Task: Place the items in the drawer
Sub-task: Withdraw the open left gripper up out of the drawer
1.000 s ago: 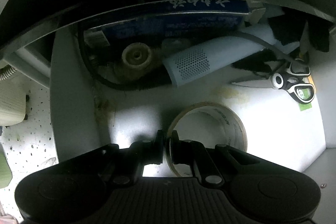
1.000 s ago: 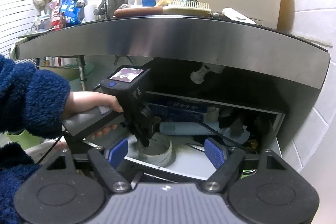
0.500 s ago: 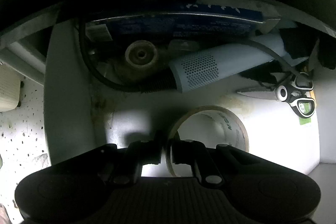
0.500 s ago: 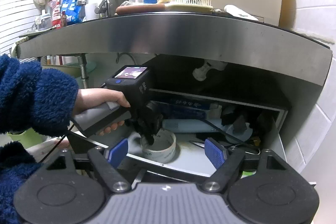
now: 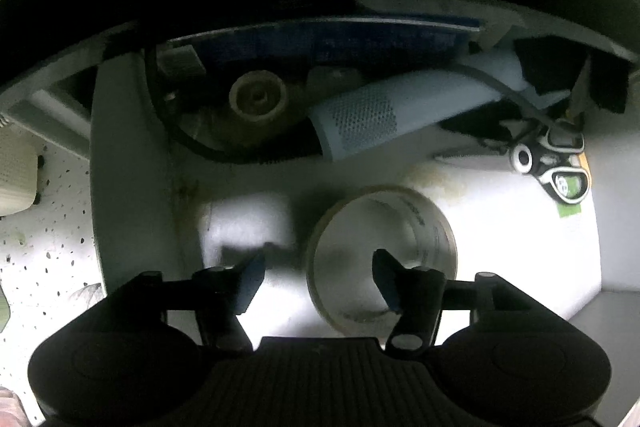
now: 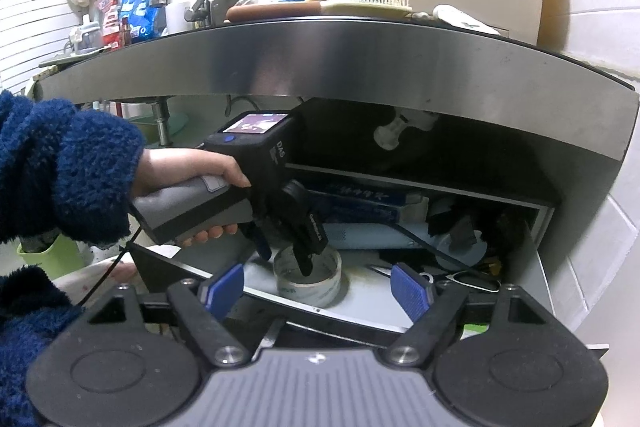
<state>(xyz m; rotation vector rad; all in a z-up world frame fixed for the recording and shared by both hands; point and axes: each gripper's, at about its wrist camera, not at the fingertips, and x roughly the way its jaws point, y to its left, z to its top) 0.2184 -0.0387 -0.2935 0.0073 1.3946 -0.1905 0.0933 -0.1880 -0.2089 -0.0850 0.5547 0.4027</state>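
A roll of clear tape [image 5: 432, 227] lies flat on the white floor of the open drawer [image 5: 500, 247], near its front. My left gripper [image 5: 318, 269] points down over it and its jaws are opening. One finger is inside the ring and the other outside, with the roll's wall between them, and the pads are clear of it. The right wrist view shows this left gripper [image 6: 284, 259] over the tape roll [image 6: 320, 287]. My right gripper [image 6: 318, 289] hangs back in front of the drawer [image 6: 372, 303], open and holding nothing.
Further back in the drawer lie a white perforated cylinder [image 5: 380, 123], a blue box [image 5: 320, 47], a black cable [image 5: 180, 135] and scissors [image 5: 556, 167] at the right. A steel counter edge [image 6: 320, 63] overhangs the drawer. A hand [image 6: 188, 167] in a blue fleece sleeve holds the left gripper.
My left gripper was shut on the tape roll's wall and has now opened, leaving the roll on the drawer floor. The right gripper has not moved.
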